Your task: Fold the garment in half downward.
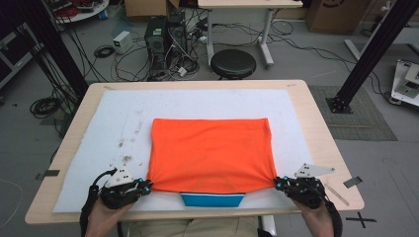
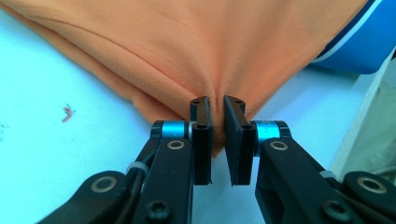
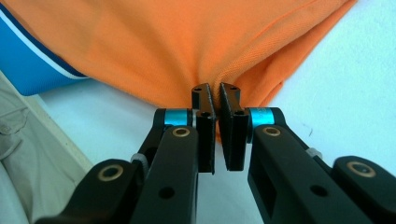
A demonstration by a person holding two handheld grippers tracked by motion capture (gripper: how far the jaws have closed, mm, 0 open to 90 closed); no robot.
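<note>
Orange shirt [image 1: 212, 153] lies folded flat on the white mat [image 1: 113, 118]. Left gripper [image 1: 146, 186] pinches its near-left corner, right gripper [image 1: 277, 183] its near-right one, both clamped tight.

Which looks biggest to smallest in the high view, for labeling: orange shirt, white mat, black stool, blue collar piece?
1. white mat
2. orange shirt
3. black stool, though it sits farther away, so unsure
4. blue collar piece

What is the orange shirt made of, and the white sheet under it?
The orange shirt looks like soft knit cloth: a fine weave shows, and it puckers where each gripper pinches it. The white sheet looks like matte foam or paper, flat and smudged; hard to tell which.
</note>
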